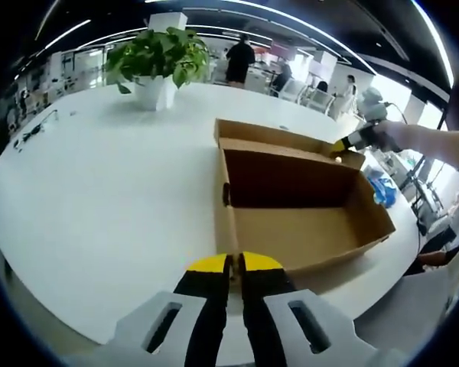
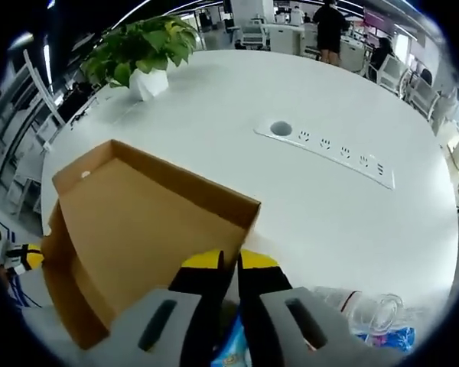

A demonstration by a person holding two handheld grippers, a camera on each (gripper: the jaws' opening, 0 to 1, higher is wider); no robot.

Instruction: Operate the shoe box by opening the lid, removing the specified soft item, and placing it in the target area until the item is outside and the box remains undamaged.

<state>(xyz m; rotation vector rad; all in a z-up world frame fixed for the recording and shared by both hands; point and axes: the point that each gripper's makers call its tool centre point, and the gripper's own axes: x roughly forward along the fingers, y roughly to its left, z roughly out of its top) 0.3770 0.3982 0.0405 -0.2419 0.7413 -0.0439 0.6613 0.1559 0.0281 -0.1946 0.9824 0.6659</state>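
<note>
Jaws of the left gripper (image 1: 235, 264), yellow-tipped and black, stand pressed together with nothing between them, just at the near edge of the shoe box (image 1: 298, 206). That box is plain brown cardboard, long and shallow, lying on a round white table (image 1: 99, 191) with its lid (image 1: 279, 139) folded back at the far end; its bare floor looks empty in the left gripper view. The right gripper (image 2: 229, 264) also has its jaws closed together, and whether they pinch anything cannot be told; something blue (image 2: 233, 353) shows low between them. In the left gripper view the right gripper (image 1: 350, 142) sits by the lid's far corner. The right gripper view adds a white strip of sockets (image 2: 329, 145) set into the table and a clear crinkled plastic bag (image 2: 371, 313). A leafy plant (image 1: 157, 53) in a white pot stands well beyond the box.
</note>
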